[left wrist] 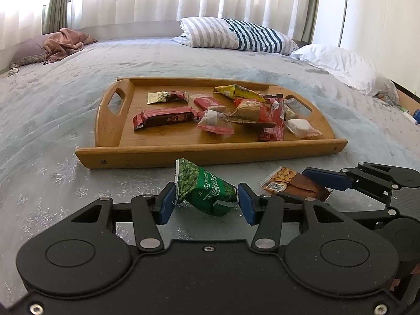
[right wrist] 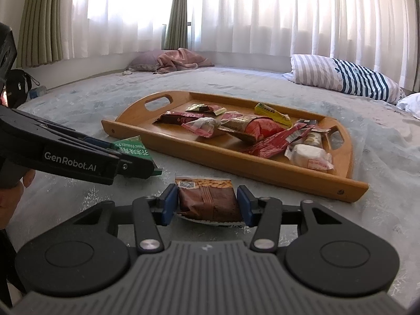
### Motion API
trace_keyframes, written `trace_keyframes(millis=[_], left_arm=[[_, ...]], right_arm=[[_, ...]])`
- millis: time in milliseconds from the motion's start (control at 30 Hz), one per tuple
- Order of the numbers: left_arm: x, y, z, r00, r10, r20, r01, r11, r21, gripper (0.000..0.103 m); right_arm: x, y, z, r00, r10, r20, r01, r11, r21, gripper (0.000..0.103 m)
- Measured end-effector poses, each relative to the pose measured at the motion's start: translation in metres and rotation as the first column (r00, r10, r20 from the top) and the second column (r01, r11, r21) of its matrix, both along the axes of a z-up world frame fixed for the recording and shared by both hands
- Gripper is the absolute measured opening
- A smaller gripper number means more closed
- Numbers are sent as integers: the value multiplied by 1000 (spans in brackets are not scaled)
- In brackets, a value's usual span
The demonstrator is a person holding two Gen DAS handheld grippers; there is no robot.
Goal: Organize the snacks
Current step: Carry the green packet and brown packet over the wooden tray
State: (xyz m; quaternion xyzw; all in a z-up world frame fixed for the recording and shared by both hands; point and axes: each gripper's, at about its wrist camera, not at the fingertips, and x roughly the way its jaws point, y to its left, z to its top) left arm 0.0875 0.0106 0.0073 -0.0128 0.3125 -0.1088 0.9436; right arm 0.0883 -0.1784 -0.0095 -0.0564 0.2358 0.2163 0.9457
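The left gripper [left wrist: 206, 202] is holding a green snack packet [left wrist: 206, 189] between its blue pads, the jaws pressing in on both sides of the crumpled wrapper. The packet is tilting up and away from the gripper, just in front of the near rim of a wooden tray [left wrist: 210, 152], over the pale blue bedspread [left wrist: 52, 120]. Whether its lower end is touching the bedspread cannot be told.

The right gripper [right wrist: 207, 204] is clamping a brown snack packet [right wrist: 207, 197], its jaws closing on the two long sides. This packet is showing a picture of nuts and a printed label at its far end, and it is lying low over the bedspread, near the tray's long side. In the left wrist view the same brown packet is sitting to the right of the green one, apart from it.

The tray is resting on the bed with a cut-out handle at each end. Inside it several wrapped snacks are lying loose: a long dark red bar [left wrist: 165, 116] toward the left, a small gold and brown packet [left wrist: 168, 96] behind it, a yellow packet [left wrist: 239, 92] at the back, a white wrapped cake [left wrist: 300, 128] at the right, and a pile of red and pink wrappers overlapping in the middle.

A striped pillow [left wrist: 236, 35] and a white pillow [left wrist: 338, 63] are lying at the far side of the bed, beneath white curtains [right wrist: 262, 13].
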Motion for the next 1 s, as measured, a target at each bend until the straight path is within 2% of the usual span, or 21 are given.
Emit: trace_keyframes(millis=[433, 667, 1000], left_arm=[[2, 4, 26, 998, 5, 66, -5, 1000, -2, 48], [12, 11, 36, 996, 38, 81, -34, 998, -59, 48], [29, 16, 36, 994, 77, 77, -69, 993, -99, 48]], right_arm=[[3, -1, 17, 999, -31, 25, 29, 998, 50, 53], [11, 4, 29, 997, -50, 62, 46, 997, 59, 53], [29, 5, 37, 995, -84, 56, 78, 993, 93, 53]])
